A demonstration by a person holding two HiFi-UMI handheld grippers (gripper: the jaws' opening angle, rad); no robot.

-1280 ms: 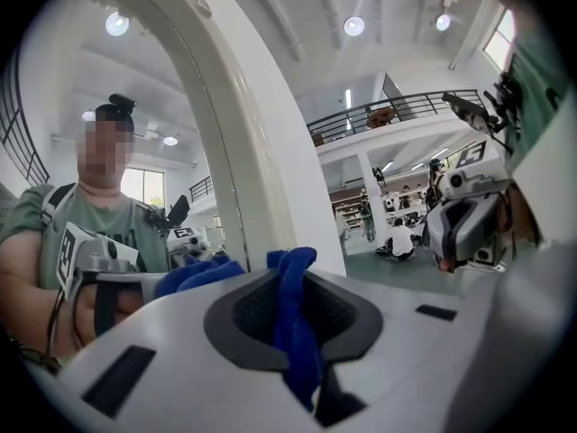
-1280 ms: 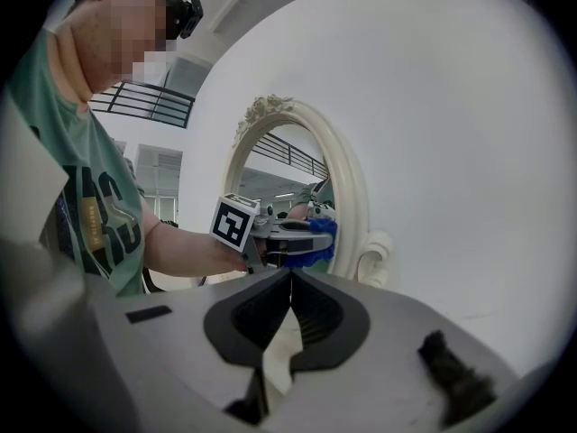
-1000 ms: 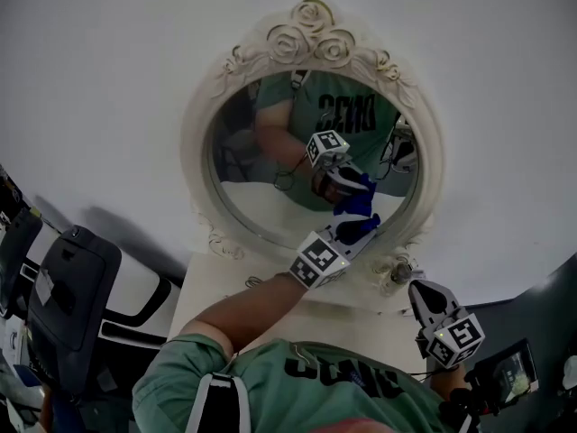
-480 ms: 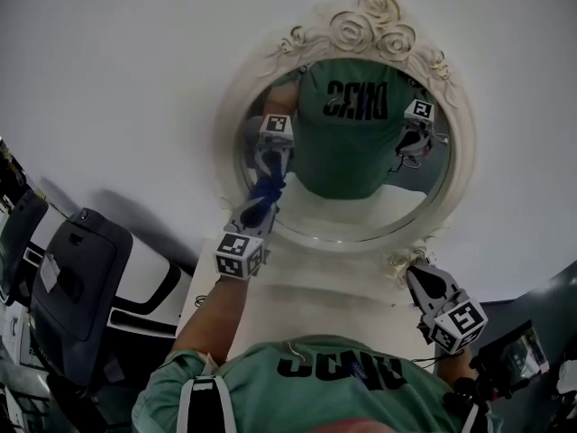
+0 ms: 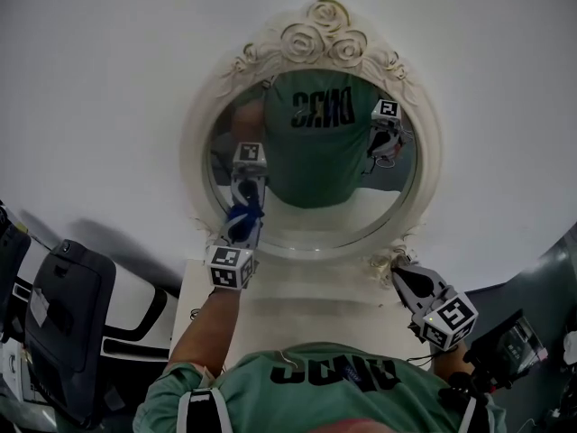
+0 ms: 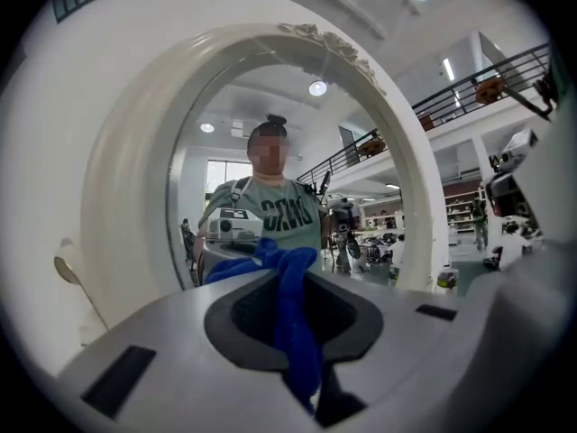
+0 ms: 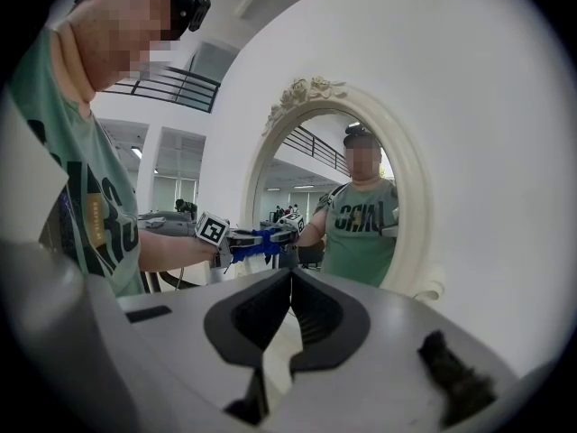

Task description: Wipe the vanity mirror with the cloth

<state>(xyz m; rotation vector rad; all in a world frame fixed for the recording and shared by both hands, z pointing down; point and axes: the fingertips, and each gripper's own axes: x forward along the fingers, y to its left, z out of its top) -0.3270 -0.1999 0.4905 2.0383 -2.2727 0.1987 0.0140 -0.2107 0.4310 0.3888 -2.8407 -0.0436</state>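
Head view: our white surface (image 5: 297,289) sits below the wall mirror (image 5: 361,207). The left hand-held gripper (image 5: 245,229), clamping the cloth (image 5: 238,215), has crossed to the glass's lower left. The right hand-held gripper (image 5: 399,274) is closed and empty.

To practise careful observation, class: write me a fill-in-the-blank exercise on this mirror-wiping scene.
The grey left gripper grips a crumpled ____ cloth.
In the head view, the cloth sits at the lower ____ of the oval, cream-framed vanity mirror.
The grey right gripper has ____ jaws, holding nothing.
Missing words: blue; left; shut.

Soft blue cloth (image 6: 293,332), glossy mirror glass (image 5: 311,216), matt carved cream frame (image 5: 311,36).
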